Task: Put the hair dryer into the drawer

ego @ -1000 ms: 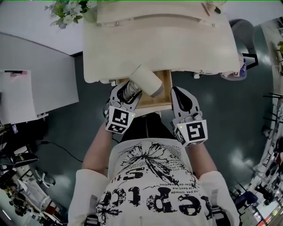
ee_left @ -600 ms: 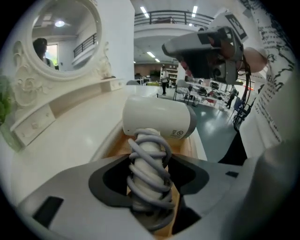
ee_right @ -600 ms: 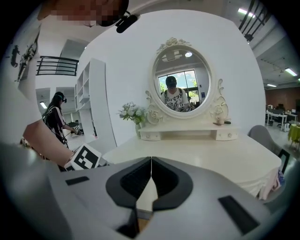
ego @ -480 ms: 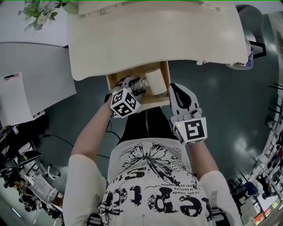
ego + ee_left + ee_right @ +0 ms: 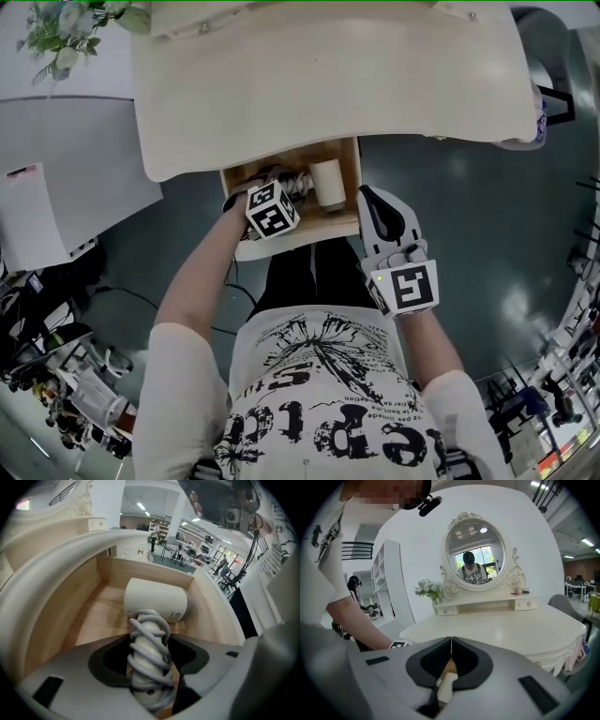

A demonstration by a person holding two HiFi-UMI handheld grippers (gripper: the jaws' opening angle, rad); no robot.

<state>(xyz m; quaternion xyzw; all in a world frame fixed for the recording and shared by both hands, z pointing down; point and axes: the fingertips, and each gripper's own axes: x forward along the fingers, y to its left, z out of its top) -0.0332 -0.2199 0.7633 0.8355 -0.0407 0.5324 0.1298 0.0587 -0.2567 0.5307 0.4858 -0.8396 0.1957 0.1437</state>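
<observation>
**Ana:** Cream-painted wood is filling most of the head view: the dressing table [image 5: 328,84] is overhanging the drawer [image 5: 323,223], which is standing pulled out beneath its front edge. Where is the hair dryer lying?

**Ben:** Inside the drawer, towards its right wall. The hair dryer [image 5: 157,599] is lying with its barrel across the drawer floor, as far as I can judge, and its handle is pointing back towards the drawer front.

**Ana:** And the grippers?

**Ben:** The left gripper [image 5: 150,667] is reaching into the drawer with its jaws clamped on that handle. The right gripper [image 5: 370,199] is hovering just outside the drawer's right front corner, jaws pressed together on nothing.

**Ana:** What is worrying you?

**Ben:** The cord [image 5: 149,639]. It is wrapping the handle in loose loops, right where the jaws are gripping. If the jaws open only a little and pull back, a loop could be snagging on a jaw and dragging the dryer back over the drawer front.

**Ana:** Anything else?

**Ben:** The barrel is round, so letting go with the handle raised could send it rolling against the drawer wall. Lifting the gripper steeply out of the drawer also risks knocking the tabletop edge above it.
</observation>
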